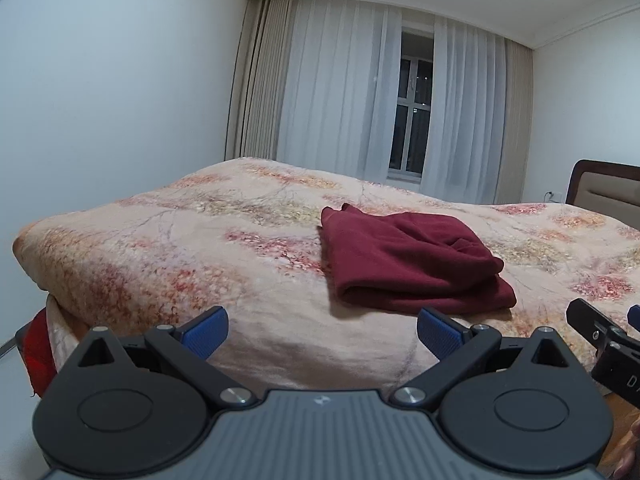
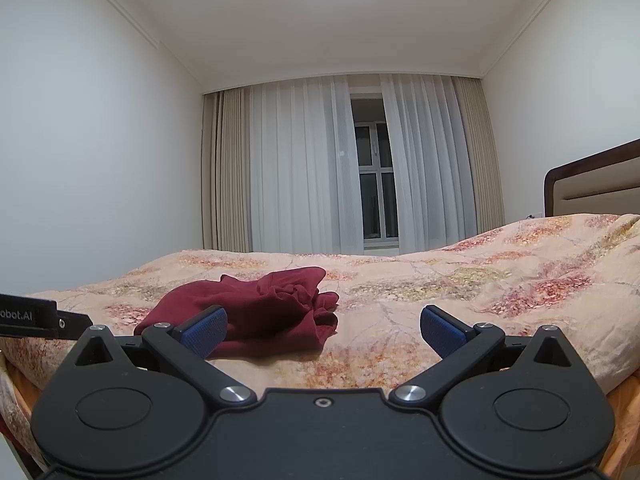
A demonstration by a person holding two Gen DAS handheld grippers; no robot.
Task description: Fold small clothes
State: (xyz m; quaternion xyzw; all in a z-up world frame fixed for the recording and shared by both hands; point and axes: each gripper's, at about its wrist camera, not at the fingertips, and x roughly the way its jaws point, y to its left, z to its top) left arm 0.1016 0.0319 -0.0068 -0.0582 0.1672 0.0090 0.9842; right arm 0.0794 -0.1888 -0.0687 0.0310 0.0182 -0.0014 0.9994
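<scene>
Both views are looking across a bed (image 1: 160, 240) covered by a floral blanket. The left tongs (image 1: 322, 334) are standing wide open and holding nothing, and the right tongs (image 2: 323, 330) are likewise gaping and empty; both are hovering at the near edge of the bed. The dark red garment (image 1: 408, 264) is lying on the blanket ahead of the left tongs and slightly to their right, apart from both; in the right wrist view the same garment (image 2: 256, 308) is sitting ahead and to the left, partly behind the left-hand blue pad (image 2: 204, 330).

Risks, as judged: the cloth is looking soft and layered, so a pinch on the top layer alone may be pulling the fold open; the plush blanket may be getting caught between the pads along with the garment. The far end is appearing bunched, which may be spoiling a clean crease.

Hidden or unclear: the garment's type, its sleeves or legs, and how many folds it is carrying cannot be told. A red object at the bed's lower left corner (image 1: 38, 352) is cut off and unidentifiable.
</scene>
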